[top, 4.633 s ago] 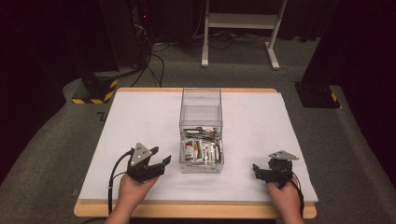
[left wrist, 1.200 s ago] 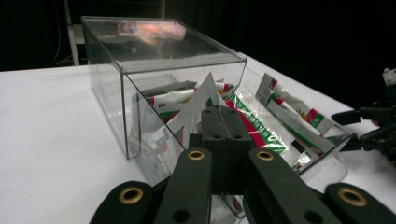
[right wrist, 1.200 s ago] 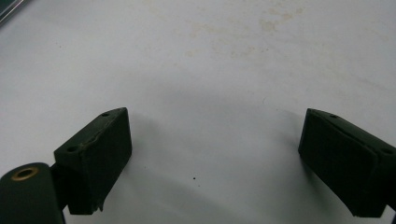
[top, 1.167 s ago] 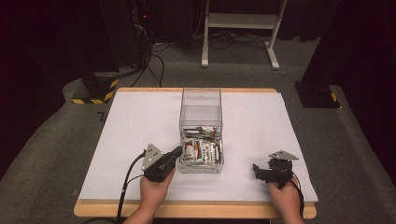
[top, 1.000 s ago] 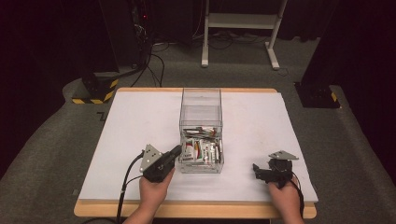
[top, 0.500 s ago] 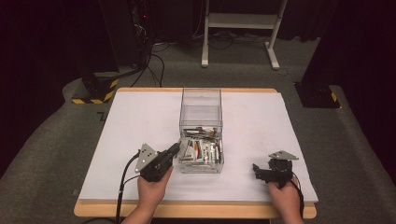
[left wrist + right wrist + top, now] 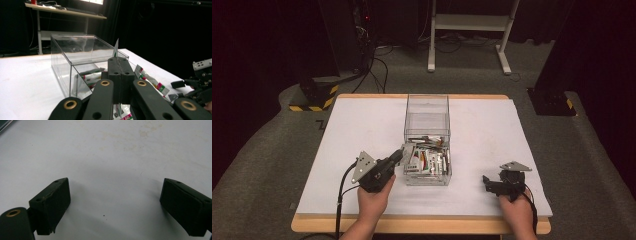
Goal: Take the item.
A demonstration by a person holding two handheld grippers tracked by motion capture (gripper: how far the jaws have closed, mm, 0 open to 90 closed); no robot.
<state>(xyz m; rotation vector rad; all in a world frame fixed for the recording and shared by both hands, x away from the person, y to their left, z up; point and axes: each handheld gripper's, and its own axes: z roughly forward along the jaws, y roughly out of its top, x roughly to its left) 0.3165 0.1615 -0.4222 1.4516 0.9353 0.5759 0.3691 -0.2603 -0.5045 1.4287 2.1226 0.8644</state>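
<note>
A white table carries a clear box of packets. The left gripper pinches one packet. The right gripper rests spread on the table.

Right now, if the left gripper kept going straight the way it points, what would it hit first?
Probably the clear box. The left gripper, shut on a small packet, points up and across the box's near corner, so it may catch the box's rim, or pass just above it; depth is unclear.
</note>
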